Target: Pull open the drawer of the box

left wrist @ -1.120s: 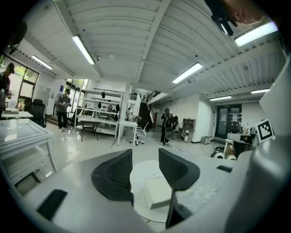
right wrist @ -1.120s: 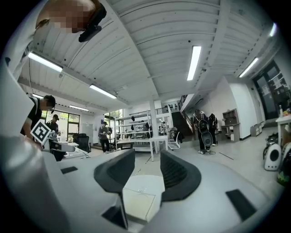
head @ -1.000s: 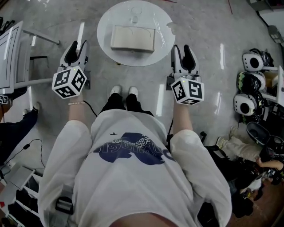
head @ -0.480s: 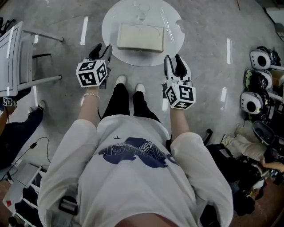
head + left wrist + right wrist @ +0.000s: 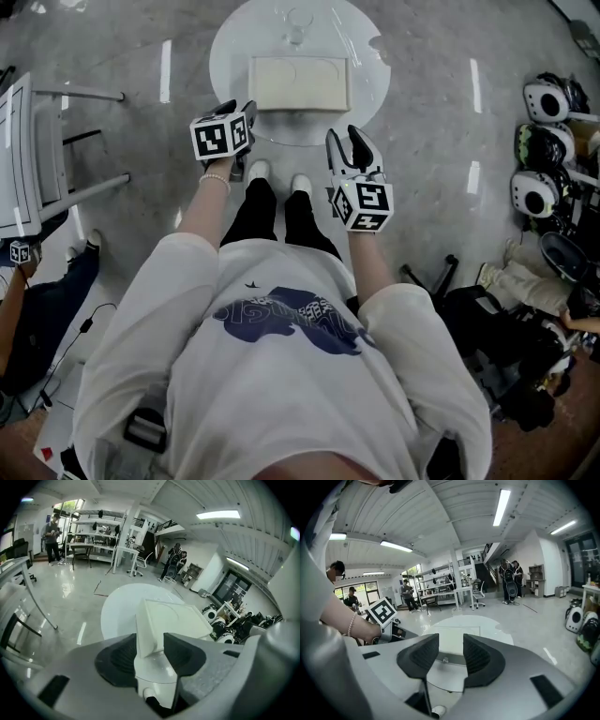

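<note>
Left tongs [image 5: 236, 107] and right tongs [image 5: 348, 142] gape empty, near the box [image 5: 299, 82]. Centre the right squarely on its probable knob [image 5: 445, 659] before clamping.

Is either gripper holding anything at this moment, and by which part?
Nothing is held. The left gripper and right gripper both have fingers apart; the box sits ungripped on the table.

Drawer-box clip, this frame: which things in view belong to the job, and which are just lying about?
Job:
box
round table under it
left tongs, open
right tongs, open

Lying about:
helmets at the right
metal-legged desk at the left
</note>
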The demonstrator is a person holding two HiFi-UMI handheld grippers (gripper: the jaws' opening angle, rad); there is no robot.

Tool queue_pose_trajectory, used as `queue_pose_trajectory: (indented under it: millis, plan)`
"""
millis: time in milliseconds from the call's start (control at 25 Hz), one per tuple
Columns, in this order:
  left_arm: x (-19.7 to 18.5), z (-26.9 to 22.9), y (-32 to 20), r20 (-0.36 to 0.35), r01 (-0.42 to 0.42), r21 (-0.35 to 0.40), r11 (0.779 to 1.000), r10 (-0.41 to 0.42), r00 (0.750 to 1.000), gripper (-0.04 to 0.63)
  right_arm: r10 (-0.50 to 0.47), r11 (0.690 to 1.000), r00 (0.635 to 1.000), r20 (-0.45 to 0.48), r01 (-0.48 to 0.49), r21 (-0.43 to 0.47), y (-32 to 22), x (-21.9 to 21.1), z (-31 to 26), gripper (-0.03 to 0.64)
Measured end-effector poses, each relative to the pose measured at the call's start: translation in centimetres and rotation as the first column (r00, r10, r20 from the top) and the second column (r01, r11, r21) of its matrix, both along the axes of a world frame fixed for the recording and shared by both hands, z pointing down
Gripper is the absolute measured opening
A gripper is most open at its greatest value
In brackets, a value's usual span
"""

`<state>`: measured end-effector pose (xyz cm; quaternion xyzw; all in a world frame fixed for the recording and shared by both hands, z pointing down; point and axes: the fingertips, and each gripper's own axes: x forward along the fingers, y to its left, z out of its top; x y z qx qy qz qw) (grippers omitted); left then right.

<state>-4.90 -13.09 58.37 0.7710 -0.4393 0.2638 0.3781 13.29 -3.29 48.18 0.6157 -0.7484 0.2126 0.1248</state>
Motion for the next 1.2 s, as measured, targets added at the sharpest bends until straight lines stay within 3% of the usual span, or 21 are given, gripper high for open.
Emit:
queue_pose_trajectory:
  millis: [440,760,920,1200]
  plan:
    - [0.3,2.3,-1.2,0.014,-0.019,-0.088,0.996,0.02,1.0,0.163,0.019,0.999,1.0,-0.018,-0.019,-0.051,-0.6,-1.2,2.1,0.155]
    - [0.9,2.7,-1.2,-0.071,0.014,-0.194,0.981,-0.029,0.997,0.119,0.031,0.995,0.999,-0.03,-0.033,-0.093,-0.9,-1.6,3.5,0.155]
    - [1.3,2.7,-1.1,-0.09,0.015,-0.228,0.973,-0.036,0.995,0.071,0.029,0.986,0.999,-0.025,-0.033,-0.161,-0.9,-2.0,5.2,0.155]
    - [1.5,2.6,-1.1,-0.098,0.024,-0.259,0.966,-0.051,0.994,0.069,0.003,0.941,1.0,-0.013,-0.007,-0.34,-1.5,-2.5,9.2,0.155]
